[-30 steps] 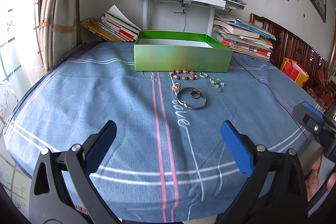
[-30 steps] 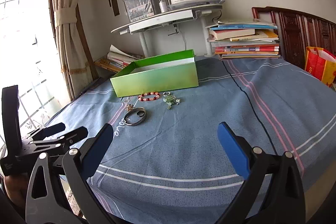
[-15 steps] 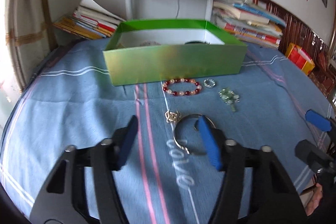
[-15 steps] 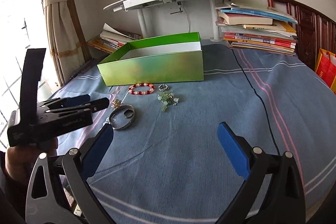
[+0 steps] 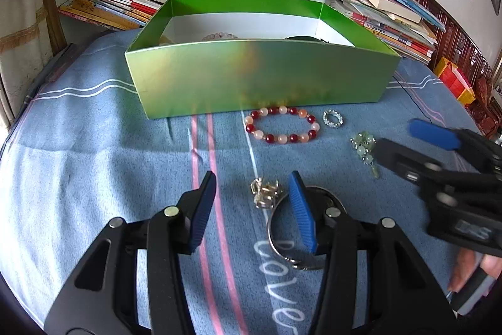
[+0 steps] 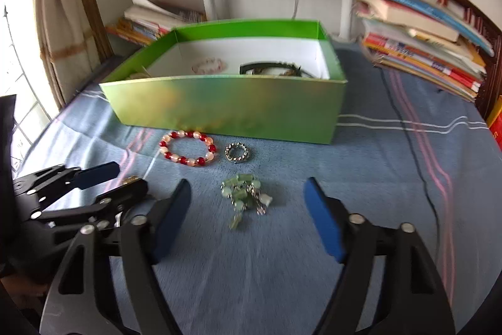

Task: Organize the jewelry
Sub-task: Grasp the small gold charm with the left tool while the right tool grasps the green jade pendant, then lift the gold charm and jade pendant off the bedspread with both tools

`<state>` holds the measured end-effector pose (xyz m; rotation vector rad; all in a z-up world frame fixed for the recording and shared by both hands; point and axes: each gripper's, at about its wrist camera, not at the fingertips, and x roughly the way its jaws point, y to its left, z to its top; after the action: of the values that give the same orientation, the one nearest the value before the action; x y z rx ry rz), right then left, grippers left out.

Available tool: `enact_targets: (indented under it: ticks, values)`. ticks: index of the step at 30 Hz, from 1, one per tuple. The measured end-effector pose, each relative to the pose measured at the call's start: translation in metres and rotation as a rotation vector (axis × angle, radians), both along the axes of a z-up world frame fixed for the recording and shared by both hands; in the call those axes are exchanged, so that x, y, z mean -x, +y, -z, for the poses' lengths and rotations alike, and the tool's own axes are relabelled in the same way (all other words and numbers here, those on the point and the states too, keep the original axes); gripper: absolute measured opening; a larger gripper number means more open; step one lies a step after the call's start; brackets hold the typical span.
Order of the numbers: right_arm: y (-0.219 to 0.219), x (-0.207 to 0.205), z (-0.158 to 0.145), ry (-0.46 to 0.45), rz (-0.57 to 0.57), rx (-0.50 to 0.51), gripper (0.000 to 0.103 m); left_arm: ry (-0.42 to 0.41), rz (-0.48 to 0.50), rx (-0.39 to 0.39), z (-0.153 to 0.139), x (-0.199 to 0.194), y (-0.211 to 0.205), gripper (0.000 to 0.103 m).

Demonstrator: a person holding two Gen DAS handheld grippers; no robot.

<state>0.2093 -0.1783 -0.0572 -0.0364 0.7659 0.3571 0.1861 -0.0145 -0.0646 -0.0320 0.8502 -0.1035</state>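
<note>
Nearest in the left wrist view, the left claw (image 5: 252, 187) hangs over the blue striped cloth (image 5: 94, 165), its jaws closing and not yet gripping; a small gold charm (image 5: 265, 193) lies between the pads, and the right pad overlaps a silver bangle (image 5: 282, 236). The right claw (image 6: 248, 203) is also closing, still released, with a green bead cluster (image 6: 243, 197) lying on the cloth between its pads. Farther on lie a red and white bead bracelet (image 5: 282, 124) and, just beside it, a small silver ring (image 5: 333, 119). Behind them stands the green box (image 5: 257, 77), already holding a pale bracelet and a dark piece. Books (image 5: 386, 18) are stacked beyond.
</note>
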Motion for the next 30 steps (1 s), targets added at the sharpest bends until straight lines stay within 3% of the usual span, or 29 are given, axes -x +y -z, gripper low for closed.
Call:
enact_targets:
  ticks: [2, 5, 7, 9, 10, 11, 15, 21, 30]
  values:
    - [0.007, -0.012, 0.01, 0.049, -0.006, 0.029, 0.058, 0.002, 0.009, 0.008, 0.0, 0.0, 0.001, 0.043]
    - [0.012, -0.016, 0.018, 0.058, -0.012, 0.063, 0.037, 0.001, 0.04, 0.034, 0.0, 0.0, -0.002, 0.025]
    - [0.01, -0.016, 0.017, 0.071, -0.033, 0.028, 0.025, 0.001, 0.043, 0.034, -0.001, 0.001, -0.003, 0.014]
    - [0.005, -0.011, 0.013, 0.058, -0.031, -0.006, 0.022, -0.004, 0.034, 0.047, -0.002, 0.002, 0.0, 0.014]
    - [0.003, -0.005, 0.009, 0.035, -0.028, -0.01, 0.011, -0.015, 0.031, 0.078, -0.004, 0.005, 0.005, 0.014]
    - [-0.001, 0.002, 0.003, 0.018, -0.031, -0.033, 0.008, -0.032, 0.031, 0.101, -0.009, 0.01, 0.009, 0.014]
    - [-0.015, 0.039, -0.021, -0.059, -0.036, -0.09, 0.008, -0.137, 0.017, 0.15, -0.04, 0.042, 0.023, 0.014]
    - [-0.032, 0.099, -0.053, -0.156, -0.046, -0.159, 0.008, -0.254, -0.015, 0.132, -0.078, 0.109, 0.036, 0.014]
    - [-0.043, 0.155, -0.06, -0.2, -0.057, -0.196, 0.008, -0.27, -0.026, 0.118, -0.08, 0.166, 0.043, 0.014]
